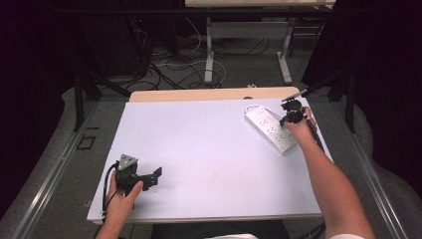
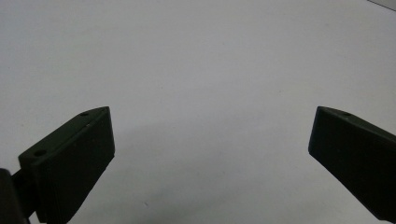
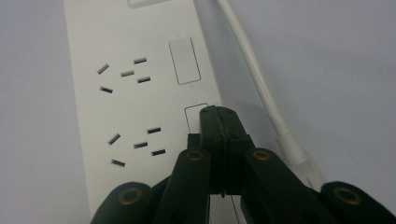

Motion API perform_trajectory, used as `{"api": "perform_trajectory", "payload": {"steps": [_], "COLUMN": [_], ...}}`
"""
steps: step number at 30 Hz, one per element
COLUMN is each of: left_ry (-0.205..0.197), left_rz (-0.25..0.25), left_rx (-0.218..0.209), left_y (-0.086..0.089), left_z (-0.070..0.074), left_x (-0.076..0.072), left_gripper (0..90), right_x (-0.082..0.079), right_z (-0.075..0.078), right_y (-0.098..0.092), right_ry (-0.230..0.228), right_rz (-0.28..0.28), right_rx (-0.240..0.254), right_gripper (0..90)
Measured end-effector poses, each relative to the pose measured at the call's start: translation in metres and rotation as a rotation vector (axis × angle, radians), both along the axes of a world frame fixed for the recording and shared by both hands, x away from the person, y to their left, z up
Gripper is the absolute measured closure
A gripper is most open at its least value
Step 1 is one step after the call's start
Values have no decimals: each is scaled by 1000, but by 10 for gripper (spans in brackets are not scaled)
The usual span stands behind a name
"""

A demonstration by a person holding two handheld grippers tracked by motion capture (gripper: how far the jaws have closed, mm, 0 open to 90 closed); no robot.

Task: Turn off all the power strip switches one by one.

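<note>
One power strip (image 1: 271, 127) hugs table's (image 1: 209, 149) right edge.

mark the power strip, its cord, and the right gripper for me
power strip (image 3: 140, 102): right gripper view, on its white face between socket groups.
cord (image 3: 254, 79): right gripper view, mid-length of the white cable beside the strip.
right gripper (image 3: 219, 114): right gripper view, closed jaw tips over a switch.

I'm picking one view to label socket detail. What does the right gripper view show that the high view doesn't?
The right gripper view alone resolves the slot openings and rectangular switches, with the right gripper shut, tips over one switch. The high view alone gives the left gripper, open over bare table. Both share the white power strip and its cable.
</note>
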State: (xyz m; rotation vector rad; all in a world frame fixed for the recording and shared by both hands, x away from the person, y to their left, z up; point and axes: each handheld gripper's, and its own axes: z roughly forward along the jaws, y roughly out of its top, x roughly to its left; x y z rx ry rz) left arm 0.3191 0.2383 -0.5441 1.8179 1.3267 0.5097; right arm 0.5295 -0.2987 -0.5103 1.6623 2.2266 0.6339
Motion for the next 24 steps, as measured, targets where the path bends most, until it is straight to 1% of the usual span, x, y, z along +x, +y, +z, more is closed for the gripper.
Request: {"api": "perform_trajectory", "payload": {"steps": [3,4,5,7,8,10,11,13,17,20,22,24], "left_ry": [-4,-3,-1,0,0,-1,-4,-1,-1,0,-1,-2], "left_rz": [0,0,0,-2,-2,-2,-1,-1,-4,-3,-4,-3], "left_rx": [0,0,1,2,2,0,0,1,2,2,1,1], "left_y": [0,0,0,0,0,0,0,0,0,0,0,0], "left_z": [0,0,0,0,0,0,0,0,0,0,0,0], "left_x": [0,0,0,0,0,0,0,0,0,0,0,0], "left_gripper": [4,4,4,4,4,4,4,4,4,4,4,4], "right_x": [0,0,0,-1,-1,-1,-1,-1,-1,-1,-1,-1], "right_z": [0,-1,-1,-1,-1,-1,-2,-1,-2,-1,-1,-1], "right_y": [0,0,0,0,-2,-2,-3,-2,-3,-2,0,0], "right_ry": [-3,17,11,13,13,16,10,13,9,10,11,12], "right_rz": [3,0,0,-17,-1,-21,-4,0,-4,0,-17,-17], "right_rx": [1,-6,-7,9,13,25,20,15,20,15,11,11], "right_gripper": [900,900,900,900,900,900,900,900,900,900,900,900]}}
